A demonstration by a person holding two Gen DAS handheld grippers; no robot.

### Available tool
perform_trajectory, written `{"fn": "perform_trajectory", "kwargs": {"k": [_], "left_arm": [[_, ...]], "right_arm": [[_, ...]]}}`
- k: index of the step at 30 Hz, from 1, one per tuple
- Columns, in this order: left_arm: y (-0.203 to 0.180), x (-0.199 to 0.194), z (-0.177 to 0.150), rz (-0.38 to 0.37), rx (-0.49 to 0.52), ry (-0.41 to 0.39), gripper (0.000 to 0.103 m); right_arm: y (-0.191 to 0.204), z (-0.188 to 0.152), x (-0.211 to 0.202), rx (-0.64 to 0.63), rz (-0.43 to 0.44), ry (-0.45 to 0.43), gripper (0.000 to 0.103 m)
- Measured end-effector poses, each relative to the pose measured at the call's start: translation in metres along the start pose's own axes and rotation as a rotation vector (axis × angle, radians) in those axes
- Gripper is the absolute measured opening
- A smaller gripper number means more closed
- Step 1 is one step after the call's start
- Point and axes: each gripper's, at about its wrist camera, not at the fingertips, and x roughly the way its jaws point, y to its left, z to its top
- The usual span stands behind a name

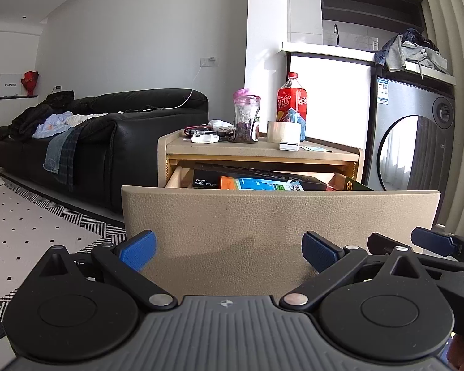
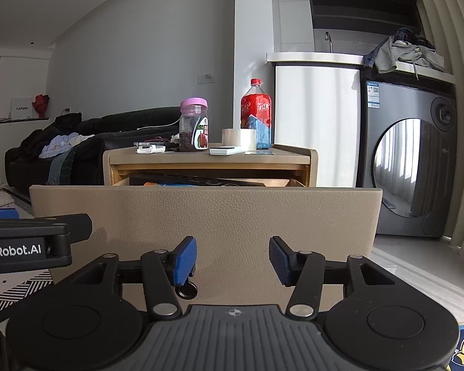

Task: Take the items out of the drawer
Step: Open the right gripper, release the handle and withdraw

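**Drawer stands open, boxes above the grippers**

The drawer is pulled out, boxes (one a watch carton) lying crosswise inside, above and beyond both tools. Left gripper and right gripper gape empty, low before its front.

Red bottle and pink-lidded jar stood at twelve o'clock; washing machine, apparently closed, at two.

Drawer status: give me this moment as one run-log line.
drawer: pulled open, full | black watch box: inside, untouched | left gripper: open, empty, facing drawer front | right gripper: open, empty
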Motion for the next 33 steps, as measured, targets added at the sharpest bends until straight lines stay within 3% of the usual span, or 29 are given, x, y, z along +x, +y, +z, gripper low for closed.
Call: {"fn": "perform_trajectory", "kwargs": {"k": [5,10,15,18,33], "left_arm": [[0.003,0.002,0.005,-0.037,-0.057,0.023,0.103],[-0.002,0.004,0.011,0.012,-0.029,0.032,0.103],[-0.004,0.006,0.016,0.009,-0.032,0.040,0.103],[-0.007,0.008,0.021,0.012,-0.023,0.044,0.103],[-0.007,0.029,0.061,0.027,0.039,0.015,0.103]], "right_arm": [[-0.006,0.002,-0.001,0.011,-0.007,-0.007,0.060],[-0.013,0.006,-0.001,0.036,-0.009,-0.011,0.064],[-0.016,0.014,-0.003,0.032,-0.005,-0.017,0.065],[-0.017,0.019,-0.003,0.030,-0.008,-0.027,0.073],[-0.028,0.046,0.009,0.038,-0.040,-0.042,0.074]]}}
